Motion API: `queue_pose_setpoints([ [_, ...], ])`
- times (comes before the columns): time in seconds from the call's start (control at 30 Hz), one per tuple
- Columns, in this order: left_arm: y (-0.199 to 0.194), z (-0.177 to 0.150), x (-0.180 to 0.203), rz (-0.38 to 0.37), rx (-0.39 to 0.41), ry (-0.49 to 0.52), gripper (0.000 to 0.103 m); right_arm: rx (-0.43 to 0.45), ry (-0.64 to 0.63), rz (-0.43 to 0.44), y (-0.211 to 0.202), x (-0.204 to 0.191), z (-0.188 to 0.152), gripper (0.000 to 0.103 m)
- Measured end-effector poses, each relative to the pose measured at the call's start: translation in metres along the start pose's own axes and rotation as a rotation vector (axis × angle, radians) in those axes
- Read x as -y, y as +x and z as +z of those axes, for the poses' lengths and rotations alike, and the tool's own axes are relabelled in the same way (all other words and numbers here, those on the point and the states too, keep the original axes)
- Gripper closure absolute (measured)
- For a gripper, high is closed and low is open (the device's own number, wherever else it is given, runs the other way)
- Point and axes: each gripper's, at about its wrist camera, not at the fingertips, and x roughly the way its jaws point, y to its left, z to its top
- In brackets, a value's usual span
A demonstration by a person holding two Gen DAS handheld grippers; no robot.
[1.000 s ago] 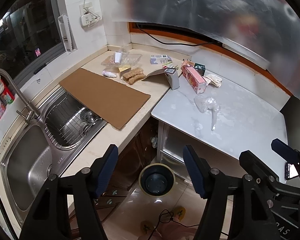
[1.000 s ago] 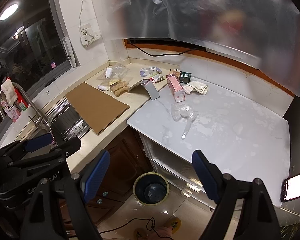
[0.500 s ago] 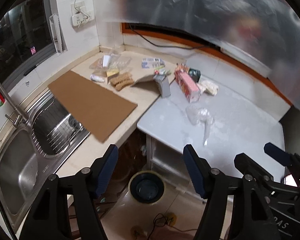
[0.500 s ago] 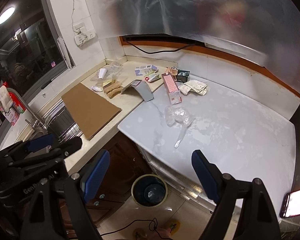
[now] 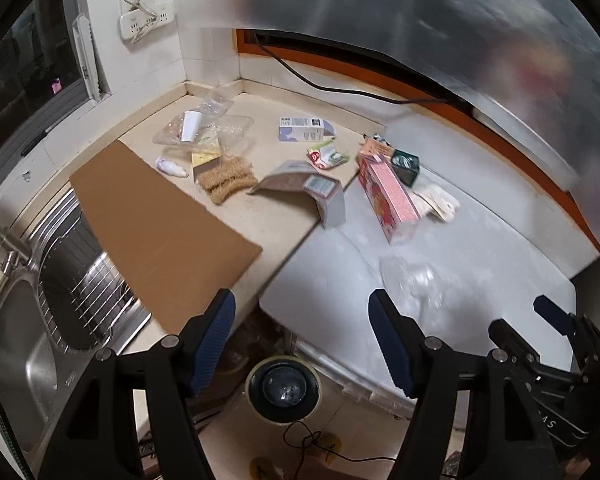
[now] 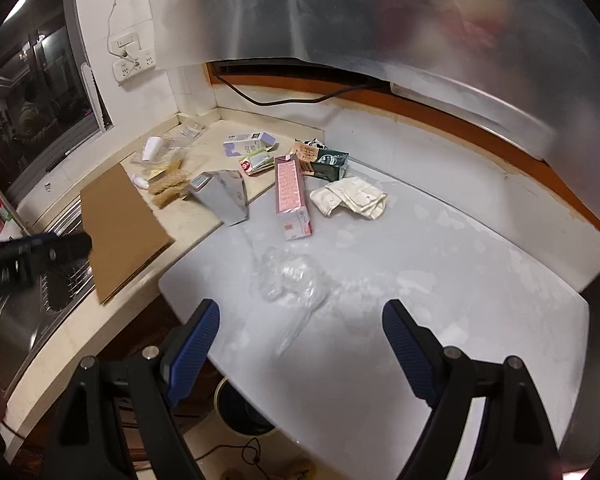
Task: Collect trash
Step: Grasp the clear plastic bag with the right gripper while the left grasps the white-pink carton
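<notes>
The left wrist view takes in the steel sink point(image 5: 16, 344) with its wire rack, and on the floor the round trash bin point(image 5: 283, 389), seen whole between the fingers of the left hand-held gripper point(image 5: 302, 338); in the right wrist view only a sliver of that bin point(image 6: 236, 416) shows under the edge of the white table point(image 6: 440, 292). The right view gives the clearer look at the crumpled clear plastic bag point(image 6: 288, 280), which lies on the white table near its front edge, just ahead of the right hand-held gripper point(image 6: 300, 344). Behind it the pink carton point(image 6: 292, 196) lies flat, with a folded cloth point(image 6: 352, 200) beside it and a dark green pack point(image 6: 328, 164) further back. A brown cardboard sheet point(image 5: 160, 232) lies on the beige table, overhanging the sink. Both hand-held grippers hang above the scene, tilted downward, each with its blue-padded fingers spread wide and nothing between them. Each gripper appears at the edge of the other's view.
</notes>
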Motion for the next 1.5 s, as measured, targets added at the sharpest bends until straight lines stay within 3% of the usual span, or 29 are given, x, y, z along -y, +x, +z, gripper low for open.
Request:
queue_pose_setpoints([
  [0.23,0.049,0.032,-0.015,-0.085,-0.124,-0.039,0.035,-0.055,-0.027,0.046,0.057,0.008,0.016,0.024],
  [0.43,0.075,0.047,-0.019,-0.107,-0.169,-0.036,0.035,-0.137,-0.041,0.078,0.110,0.003,0.020,0.031],
  [0.7,0.092,0.058,-0.013,-0.158,-0.201,0.055,0.035,-0.246,-0.017,0.106,0.152,0.003,0.015,0.056],
  [0.87,0.105,0.073,-0.011,-0.226,-0.228,0.111,0.035,-0.238,-0.006,0.110,0.152,0.003,0.020,0.073],
  [0.93,0.111,0.079,-0.012,-0.250,-0.242,0.118,0.035,-0.227,0.013,0.076,0.150,0.004,0.026,0.074],
  [1.17,0.143,0.098,-0.029,-0.335,-0.360,0.030,0.034,-0.172,0.155,0.055,0.139,0.016,0.048,0.075],
  [1.37,0.167,0.116,-0.027,-0.430,-0.413,-0.022,0.034,-0.168,0.246,0.039,0.139,0.019,0.046,0.075],
  [1.5,0.185,0.125,-0.020,-0.452,-0.454,-0.025,0.034,-0.176,0.294,0.019,0.139,0.020,0.039,0.075],
])
